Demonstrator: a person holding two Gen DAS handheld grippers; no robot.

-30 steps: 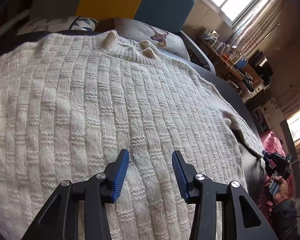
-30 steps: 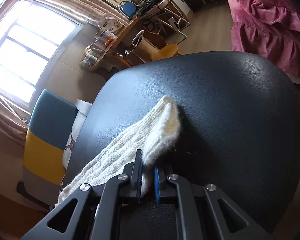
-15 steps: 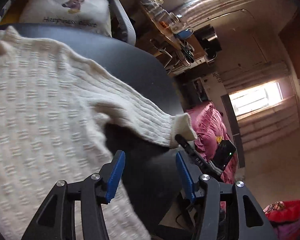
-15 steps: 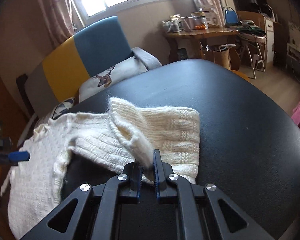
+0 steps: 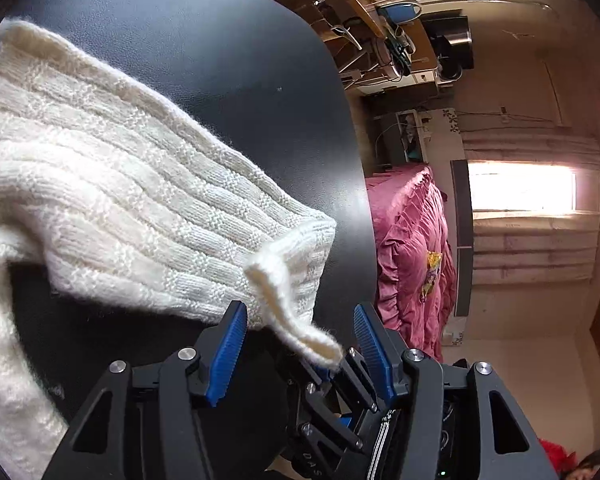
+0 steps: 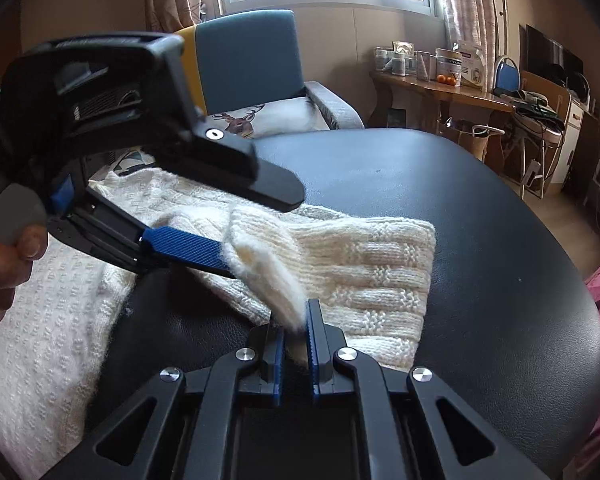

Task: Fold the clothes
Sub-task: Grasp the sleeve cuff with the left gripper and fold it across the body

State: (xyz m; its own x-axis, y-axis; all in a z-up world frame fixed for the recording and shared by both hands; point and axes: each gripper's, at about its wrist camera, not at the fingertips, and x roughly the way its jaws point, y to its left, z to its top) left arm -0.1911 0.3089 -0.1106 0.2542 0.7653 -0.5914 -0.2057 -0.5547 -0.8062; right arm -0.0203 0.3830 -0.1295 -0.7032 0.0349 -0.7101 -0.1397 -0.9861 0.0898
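Your cream sweater (image 6: 60,320) lies spread on the black worktop (image 6: 480,208), its sleeve (image 5: 148,216) now swung in from the worktop's edge. Your right gripper (image 6: 296,328) keeps its jaws pinching the cuff (image 6: 268,268). Your left gripper (image 5: 296,344) has left the sweater's body and now straddles that cuff, jaws spread, ready to share the fold.

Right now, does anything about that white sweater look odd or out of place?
Only the sleeve of the sweater: its cuff is pulled up off the black table, pinched in the right gripper. The left gripper is open beside it. No damage shows.
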